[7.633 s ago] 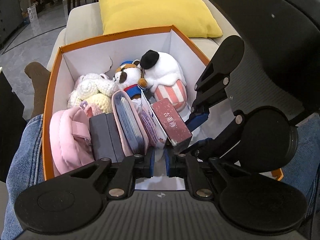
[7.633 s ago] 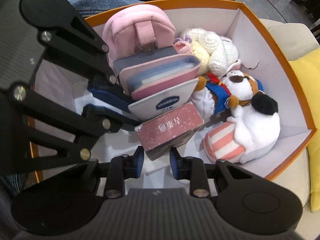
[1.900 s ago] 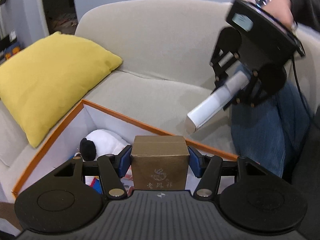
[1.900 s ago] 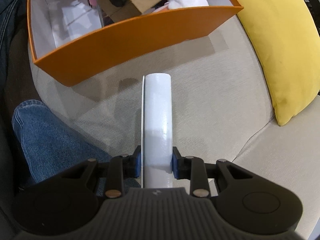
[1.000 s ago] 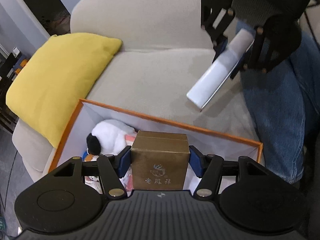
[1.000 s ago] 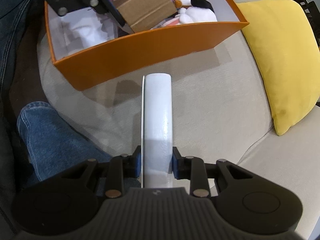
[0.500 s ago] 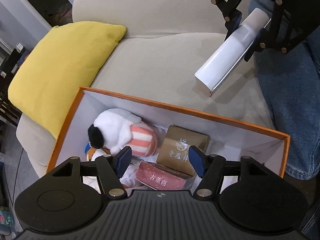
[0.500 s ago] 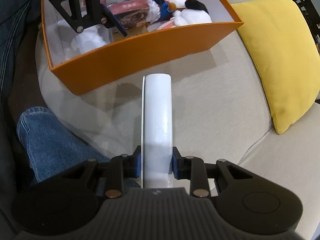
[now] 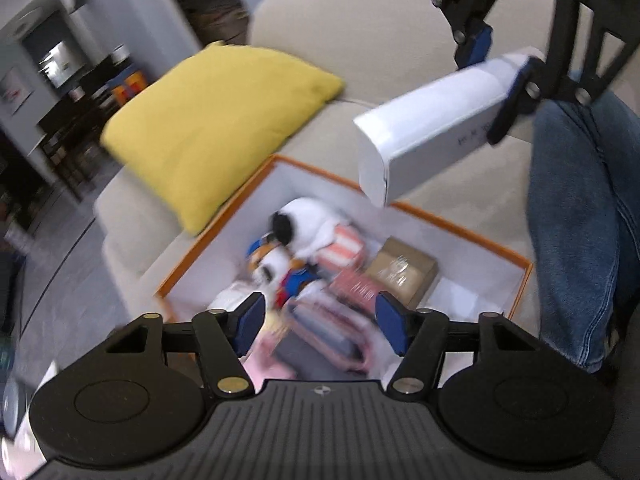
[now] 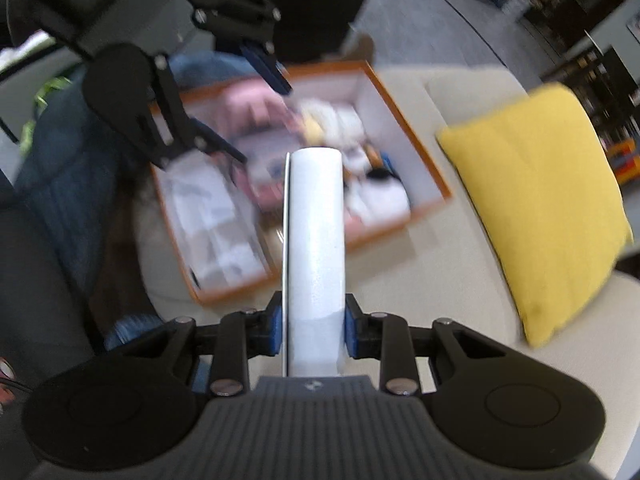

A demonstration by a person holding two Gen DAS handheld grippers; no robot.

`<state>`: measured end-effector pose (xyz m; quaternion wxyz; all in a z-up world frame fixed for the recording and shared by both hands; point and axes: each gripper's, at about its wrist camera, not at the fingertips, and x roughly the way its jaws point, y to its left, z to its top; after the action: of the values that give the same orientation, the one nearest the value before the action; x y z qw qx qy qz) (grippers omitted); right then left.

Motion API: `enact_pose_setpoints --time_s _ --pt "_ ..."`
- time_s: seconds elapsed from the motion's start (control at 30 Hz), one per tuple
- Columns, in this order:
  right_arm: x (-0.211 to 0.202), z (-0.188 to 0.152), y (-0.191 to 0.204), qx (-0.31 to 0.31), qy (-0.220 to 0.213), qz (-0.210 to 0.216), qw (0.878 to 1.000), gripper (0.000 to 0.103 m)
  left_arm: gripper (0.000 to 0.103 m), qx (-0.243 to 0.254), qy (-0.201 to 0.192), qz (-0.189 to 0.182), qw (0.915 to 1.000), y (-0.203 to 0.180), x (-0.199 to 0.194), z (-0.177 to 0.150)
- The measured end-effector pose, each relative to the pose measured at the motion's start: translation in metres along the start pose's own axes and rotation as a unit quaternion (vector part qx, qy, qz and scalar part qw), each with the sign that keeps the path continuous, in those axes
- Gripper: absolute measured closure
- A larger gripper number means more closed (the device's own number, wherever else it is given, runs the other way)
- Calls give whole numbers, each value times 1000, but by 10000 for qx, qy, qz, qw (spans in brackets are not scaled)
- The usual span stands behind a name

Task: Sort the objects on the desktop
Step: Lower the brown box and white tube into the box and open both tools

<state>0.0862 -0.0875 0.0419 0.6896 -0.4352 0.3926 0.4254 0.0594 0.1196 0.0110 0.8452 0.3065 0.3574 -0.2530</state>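
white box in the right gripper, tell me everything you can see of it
The white box is long and narrow, with smooth, slightly glossy card-like faces, rounded along one long side, and a thin flap edge along another. Faint small print shows near the held end. The right gripper clamps that end between its blue pads, jaws closed on it. The free end hangs in the air above the orange box, touching nothing else.
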Motion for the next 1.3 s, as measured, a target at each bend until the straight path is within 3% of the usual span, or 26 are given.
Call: enact_pose_setpoints --time_s 0.23,0.37,0.5,0.73,1.0,1.3 --pt "21 55 34 -641 -289 455 9965 72 41 -592 139 149 9980 21 -31 -34" --pt "56 79 46 -878 -287 842 9922 72 41 -821 261 -4 9963 29 -39 -58" --pt "103 91 54 -1026 23 1303 9861 72 41 -940 325 -145 9949 31 -39 -75" --pt "161 98 64 -1213 465 1610 9784 72 41 -1107 318 -317 9928 34 -27 -87" --pt "170 106 75 -1709 531 1543 9717 72 41 -1159 327 -430 9918 30 -17 -89" --pt "166 105 78 -1748 481 1399 9734 69 41 -1175 320 -416 9917 25 -16 -85"
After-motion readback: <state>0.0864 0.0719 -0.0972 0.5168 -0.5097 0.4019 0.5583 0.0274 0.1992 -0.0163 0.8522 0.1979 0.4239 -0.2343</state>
